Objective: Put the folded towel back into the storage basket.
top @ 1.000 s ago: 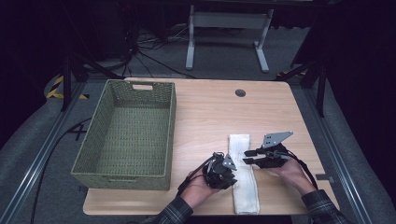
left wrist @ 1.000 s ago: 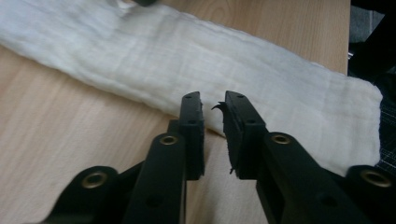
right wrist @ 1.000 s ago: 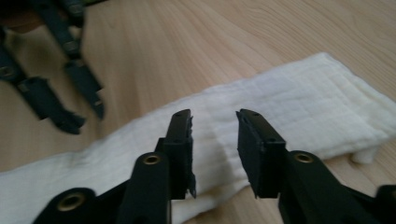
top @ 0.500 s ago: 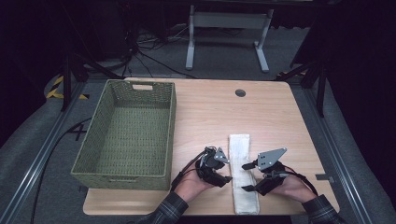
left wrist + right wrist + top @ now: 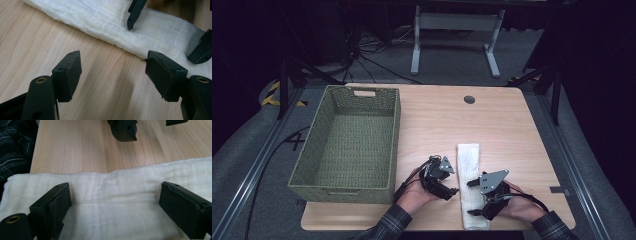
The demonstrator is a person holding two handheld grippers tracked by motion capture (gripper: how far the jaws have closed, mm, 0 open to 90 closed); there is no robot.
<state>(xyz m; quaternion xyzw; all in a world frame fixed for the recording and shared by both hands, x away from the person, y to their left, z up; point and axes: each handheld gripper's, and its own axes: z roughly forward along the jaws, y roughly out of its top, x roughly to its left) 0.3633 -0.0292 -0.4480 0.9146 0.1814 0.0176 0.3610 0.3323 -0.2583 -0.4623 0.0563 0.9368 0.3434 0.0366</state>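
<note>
Both tools gape wide at the near end of the folded white towel (image 5: 471, 185) lying right of the basket (image 5: 347, 142), right tool (image 5: 477, 192) over it, left tool (image 5: 447, 182) beside it on bare tabletop (image 5: 432, 120): the pinch looks next, needing jaws lowered onto cloth.

High view looks forward and down over the whole surface (image 5: 492, 120); both gripper views sit close and low, sharing the towel (image 5: 105, 22) from opposite sides.
</note>
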